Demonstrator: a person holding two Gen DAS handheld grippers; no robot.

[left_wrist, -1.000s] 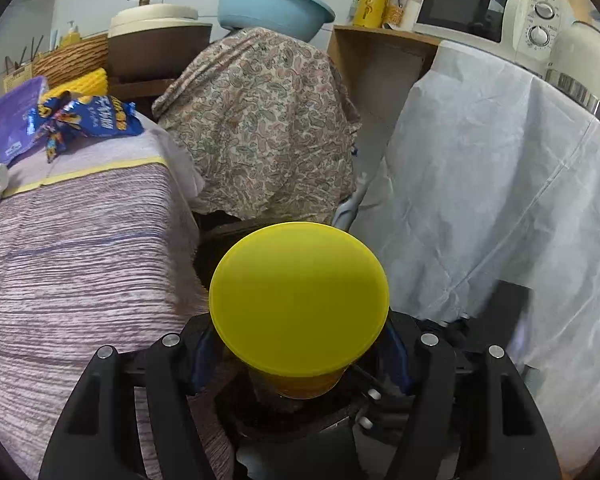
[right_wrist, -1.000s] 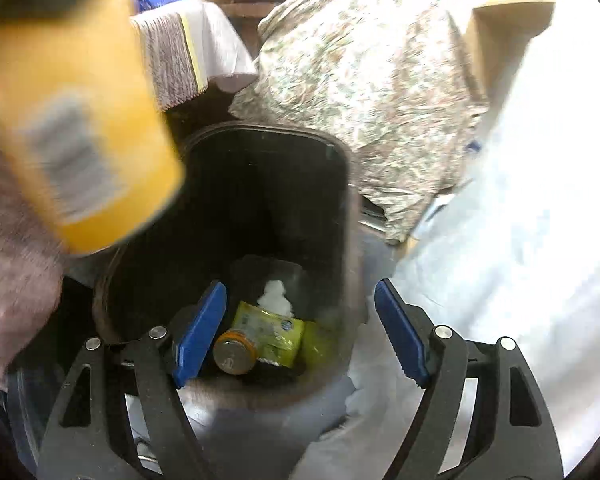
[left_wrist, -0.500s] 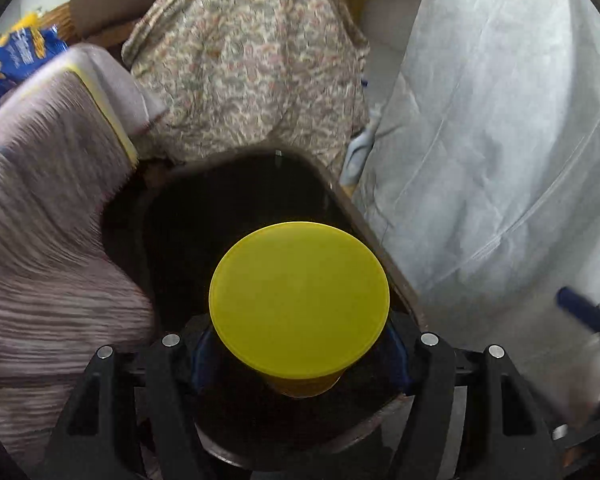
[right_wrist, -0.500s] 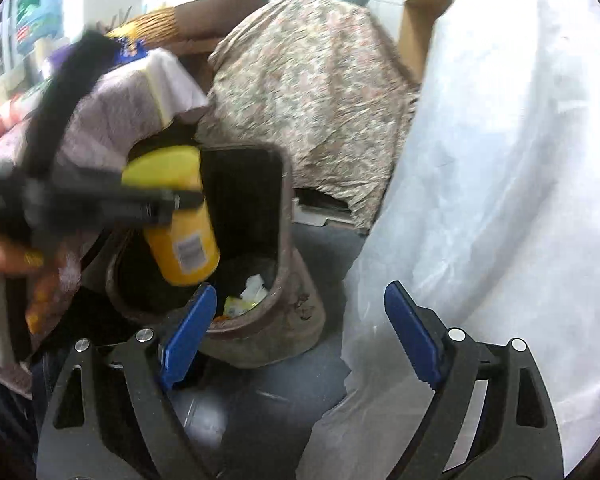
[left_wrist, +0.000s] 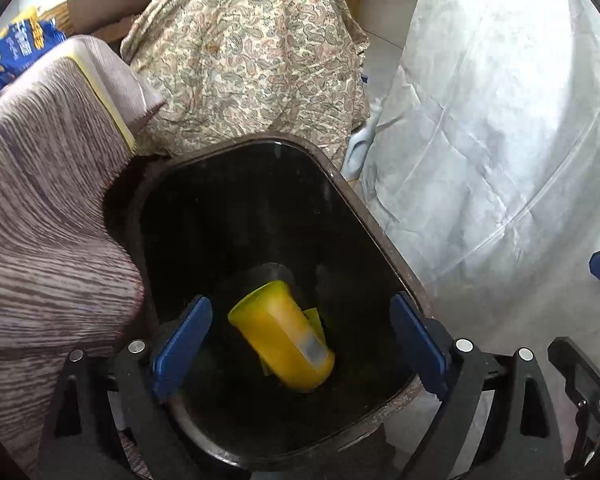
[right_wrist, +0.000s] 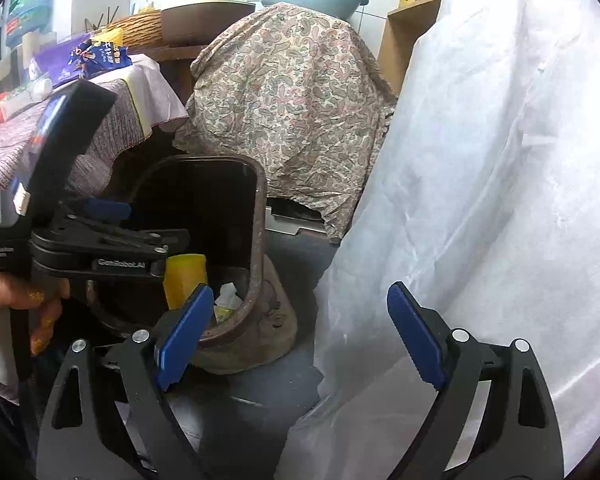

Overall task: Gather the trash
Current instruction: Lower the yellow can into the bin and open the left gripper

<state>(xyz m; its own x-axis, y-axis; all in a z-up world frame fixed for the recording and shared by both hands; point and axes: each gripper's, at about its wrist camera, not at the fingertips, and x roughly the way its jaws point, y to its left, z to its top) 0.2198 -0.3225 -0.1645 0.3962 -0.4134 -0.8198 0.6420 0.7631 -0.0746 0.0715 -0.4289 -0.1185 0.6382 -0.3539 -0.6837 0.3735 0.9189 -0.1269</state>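
Note:
A yellow bottle (left_wrist: 284,336) lies tilted inside the dark brown trash bin (left_wrist: 380,236), free of any fingers. My left gripper (left_wrist: 300,340) is open and empty right above the bin's mouth. In the right wrist view the bottle (right_wrist: 186,280) shows inside the bin (right_wrist: 260,248), over white paper and a yellow wrapper (right_wrist: 228,300). The left gripper (right_wrist: 156,256) shows there from the side, over the bin. My right gripper (right_wrist: 300,336) is open and empty, to the right of the bin and back from it.
A striped cloth-covered table (left_wrist: 48,220) hangs over the bin's left side, with a blue snack bag (right_wrist: 100,56) on it. A paisley cloth (right_wrist: 288,92) covers something behind the bin. A white sheet (right_wrist: 500,200) drapes a large object on the right.
The left gripper opened and let go of the yellow bottle, which dropped into the bin. The right gripper drew back and rose slightly.

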